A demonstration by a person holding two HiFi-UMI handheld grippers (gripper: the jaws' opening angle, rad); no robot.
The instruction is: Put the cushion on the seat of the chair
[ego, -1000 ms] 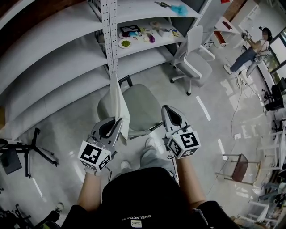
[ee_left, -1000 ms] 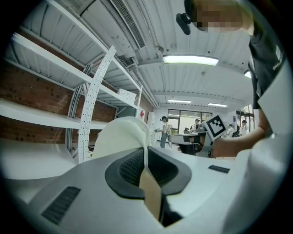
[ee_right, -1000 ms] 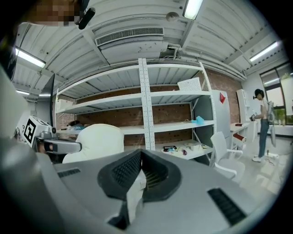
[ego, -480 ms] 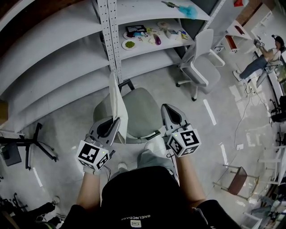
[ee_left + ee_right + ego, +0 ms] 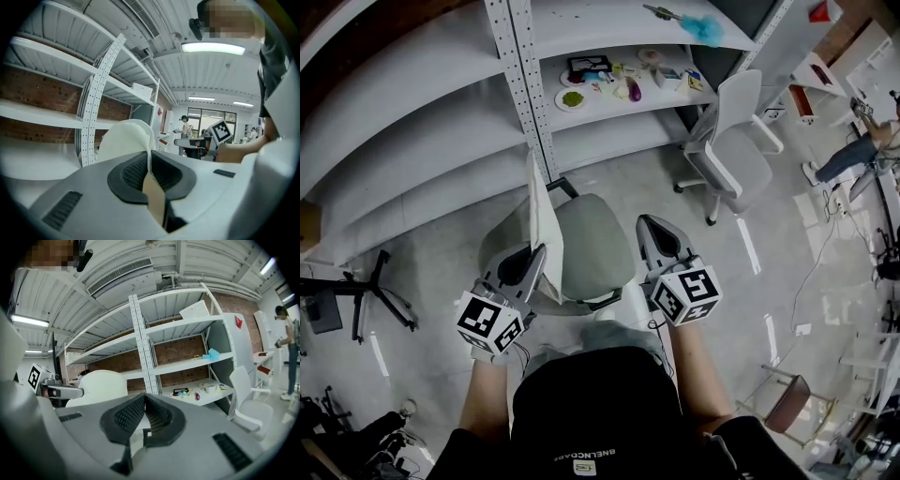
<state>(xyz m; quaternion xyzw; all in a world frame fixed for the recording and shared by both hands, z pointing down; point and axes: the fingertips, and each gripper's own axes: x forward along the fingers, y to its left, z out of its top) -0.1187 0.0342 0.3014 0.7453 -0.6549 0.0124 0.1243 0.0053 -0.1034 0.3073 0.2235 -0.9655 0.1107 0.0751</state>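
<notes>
A cream cushion [image 5: 542, 220] stands on edge, upright, over the left part of the grey-green chair seat [image 5: 598, 239]. My left gripper [image 5: 539, 255] is shut on its near lower edge. In the left gripper view the cushion [image 5: 125, 139] rises from between the closed pads. My right gripper [image 5: 649, 230] is shut with nothing in it and hovers over the seat's right edge, apart from the cushion. The right gripper view shows the cushion [image 5: 99, 386] to the left of my right gripper [image 5: 143, 398]. The chair's base is hidden.
Grey metal shelving [image 5: 517, 103] stands just behind the chair, with small items on one shelf [image 5: 623, 80]. A white office chair [image 5: 729, 150] is at the right, a black tripod stand [image 5: 370, 300] at the left, and a stool [image 5: 789, 405] at the lower right.
Both grippers and the cushion have moved forward toward the shelving, so the chair seat now lies between and under them. The left grip on the cushion is unchanged.
</notes>
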